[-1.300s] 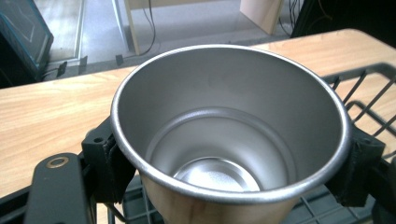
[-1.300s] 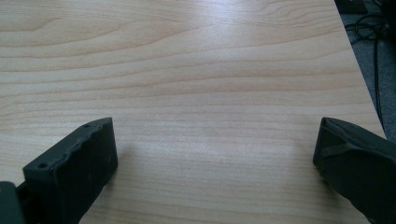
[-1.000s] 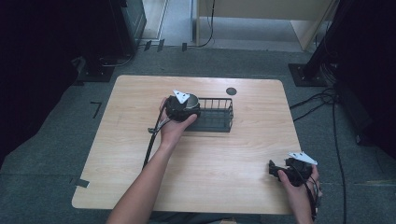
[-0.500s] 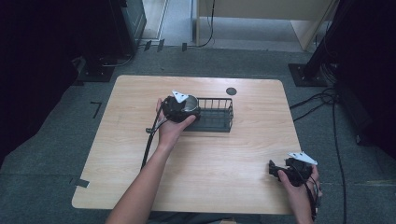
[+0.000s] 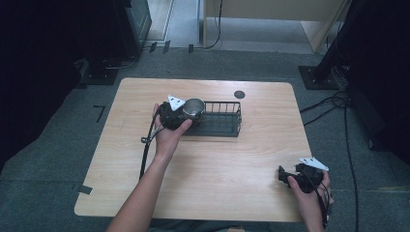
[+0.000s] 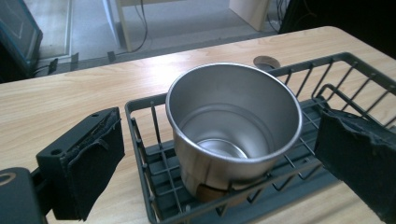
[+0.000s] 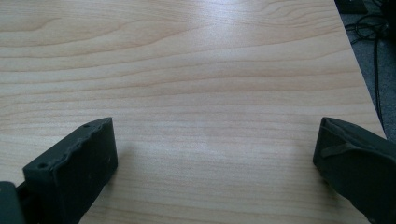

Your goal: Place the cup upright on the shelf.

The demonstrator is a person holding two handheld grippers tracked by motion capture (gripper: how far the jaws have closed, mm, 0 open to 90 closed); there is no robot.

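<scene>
We see a dark round grommet (image 5: 239,94) at the wooden table's (image 5: 241,159) twelve o'clock edge, black cables (image 5: 338,104) on grey carpet at three o'clock, and a dark cabinet (image 5: 130,19) at eleven.

Soft overhead light brightens the counter (image 5: 241,159) while the surroundings sink into darkness; the steel cup (image 6: 233,126) shows mild glare, and the near fingers (image 7: 74,172) blur slightly.
</scene>
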